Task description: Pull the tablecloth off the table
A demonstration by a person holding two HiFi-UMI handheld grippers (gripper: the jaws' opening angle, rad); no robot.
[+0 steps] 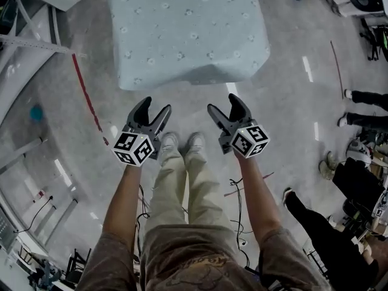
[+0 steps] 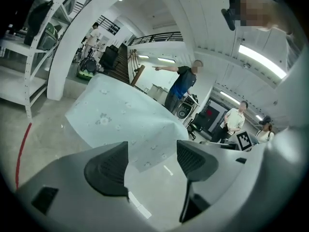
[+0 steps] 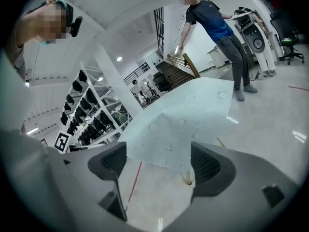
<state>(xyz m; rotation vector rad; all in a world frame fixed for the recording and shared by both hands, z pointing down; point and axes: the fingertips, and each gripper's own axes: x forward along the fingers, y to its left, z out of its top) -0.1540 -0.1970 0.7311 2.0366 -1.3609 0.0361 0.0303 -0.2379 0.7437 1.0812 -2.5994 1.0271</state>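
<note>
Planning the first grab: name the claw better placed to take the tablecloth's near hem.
Left, but barely. The left claw and right claw both stand open, empty, short of the tablecloth; the left one's tips look slightly nearer its hanging hem.

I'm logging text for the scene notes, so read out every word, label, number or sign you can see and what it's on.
Nothing is legible enough to quote.
Marker cubes on the left tongs and right tongs: black-and-white square codes, no letters.
Print on the person's clothing: too blurred to read.
Tablecloth: flower pattern only, no text.
</note>
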